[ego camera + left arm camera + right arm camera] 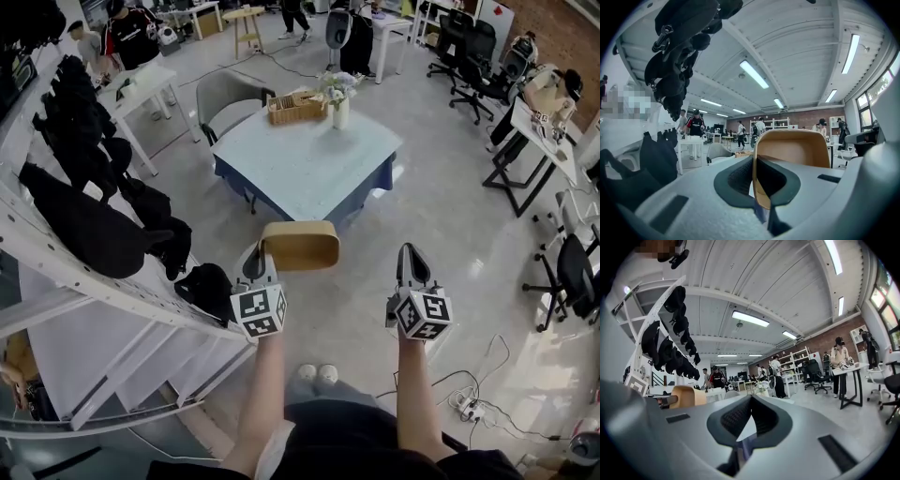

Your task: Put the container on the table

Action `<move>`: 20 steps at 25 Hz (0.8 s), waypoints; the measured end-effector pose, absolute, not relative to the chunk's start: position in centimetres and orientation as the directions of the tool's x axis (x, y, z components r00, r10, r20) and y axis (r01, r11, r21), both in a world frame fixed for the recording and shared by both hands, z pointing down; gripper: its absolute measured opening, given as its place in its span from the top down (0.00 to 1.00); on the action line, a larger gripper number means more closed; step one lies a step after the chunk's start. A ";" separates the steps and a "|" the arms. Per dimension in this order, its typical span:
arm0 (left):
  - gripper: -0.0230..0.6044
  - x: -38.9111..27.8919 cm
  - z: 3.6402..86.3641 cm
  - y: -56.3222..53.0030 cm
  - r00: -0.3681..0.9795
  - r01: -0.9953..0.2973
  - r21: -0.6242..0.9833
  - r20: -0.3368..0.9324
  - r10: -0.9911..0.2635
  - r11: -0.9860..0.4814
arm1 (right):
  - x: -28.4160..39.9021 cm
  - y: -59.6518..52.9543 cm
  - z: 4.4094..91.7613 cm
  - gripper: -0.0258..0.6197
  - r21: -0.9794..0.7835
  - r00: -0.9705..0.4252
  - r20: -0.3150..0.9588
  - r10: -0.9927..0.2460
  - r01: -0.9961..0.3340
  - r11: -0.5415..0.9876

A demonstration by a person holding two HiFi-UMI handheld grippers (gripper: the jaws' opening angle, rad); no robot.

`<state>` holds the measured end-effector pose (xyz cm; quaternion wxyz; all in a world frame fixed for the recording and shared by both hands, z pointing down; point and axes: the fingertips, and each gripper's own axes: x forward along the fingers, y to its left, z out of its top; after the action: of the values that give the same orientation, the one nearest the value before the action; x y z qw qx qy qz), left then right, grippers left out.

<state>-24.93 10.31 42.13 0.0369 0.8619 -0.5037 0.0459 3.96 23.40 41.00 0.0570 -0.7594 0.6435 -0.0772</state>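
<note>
Container [300,246]: a tan, rounded-rectangular tub held in the air above the grey floor [469,234], on the near side of the table [281,164] and not touching it. In the head view it lies on its side with the opening facing down and toward the person.

Left gripper [256,260]: jaws closed on the container's left wall. The left gripper view shows that thin wall clamped edge-on between the two dark pads, with the rest of the tub extending to the right.

Right gripper [411,255]: jaws brought together with nothing between them. It is held level with the left gripper and apart from the container, which appears at the left edge of the right gripper view.

Table: square, with a pale blue top and a dark blue skirt. At its far edge stand a wicker basket [294,106] and, just to its right, a white vase of flowers [339,101]. A grey chair [228,101] stands at the far left corner.

White rack [84,272]: hung with black caps, at the person's left.
</note>
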 end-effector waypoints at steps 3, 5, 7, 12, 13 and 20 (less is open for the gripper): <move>0.94 -24.4 42.1 9.7 0.473 -0.880 0.019 0.116 -0.873 -0.475 | 5.0 23.0 41.2 0.96 -0.171 0.148 0.053 -0.988 -0.973 -0.155; 0.94 -24.0 42.2 9.5 0.465 -0.884 0.018 0.116 -0.878 -0.466 | 5.6 22.7 41.5 0.96 -0.165 0.142 0.064 -0.988 -0.975 -0.150; 0.94 -23.6 42.3 9.4 0.460 -0.887 0.020 0.112 -0.881 -0.461 | 6.2 22.4 42.0 0.96 -0.166 0.135 0.070 -0.988 -0.975 -0.145; 0.94 -22.7 43.5 9.1 0.457 -0.889 0.038 0.103 -0.883 -0.456 | 6.6 21.3 43.0 0.96 -0.166 0.117 0.072 -0.990 -0.978 -0.128; 0.94 -22.6 43.8 9.0 0.456 -0.890 0.038 0.108 -0.883 -0.455 | 6.7 21.1 43.2 0.96 -0.169 0.115 0.076 -0.991 -0.978 -0.126; 0.94 -21.2 43.8 6.6 0.438 -0.899 0.040 0.109 -0.892 -0.436 | 8.6 19.4 43.8 0.96 -0.173 0.104 0.089 -0.991 -0.978 -0.118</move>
<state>-21.16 6.61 43.83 0.0457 0.8467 -0.5289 0.0357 8.64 19.37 43.76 0.0350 -0.7422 0.6630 -0.0909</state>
